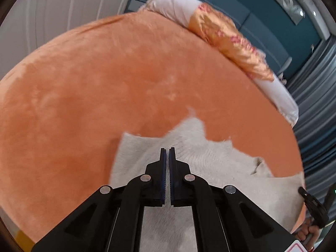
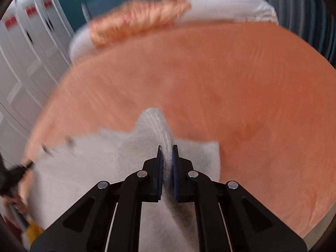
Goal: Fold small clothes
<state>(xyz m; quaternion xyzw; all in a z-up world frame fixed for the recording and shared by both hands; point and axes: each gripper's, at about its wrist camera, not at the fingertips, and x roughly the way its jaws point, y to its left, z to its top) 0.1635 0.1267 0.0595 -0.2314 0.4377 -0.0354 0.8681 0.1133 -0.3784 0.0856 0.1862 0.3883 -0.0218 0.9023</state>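
Black gripper arms fill the bottom of both wrist views, each tipped with blue-padded fingers. On the left gripper [image 1: 167, 150] the two pads are pressed together; whether any cloth is caught between them cannot be told. On the right gripper [image 2: 167, 148] the pads are clenched on a raised fold of a pale knit garment [image 2: 117, 161], which stands up between them as a ribbed ridge. That garment is off-white to light grey with a fine ribbed weave, soft and slightly fuzzy, its far edge uneven with jutting corners. It lies spread on an orange bedspread [image 1: 105, 88] at the near side of the bed, under and just beyond both grippers. Farther back, along the bed's far edge, a white pillow [image 1: 174, 6] touches a patterned orange cushion [image 1: 229, 40].
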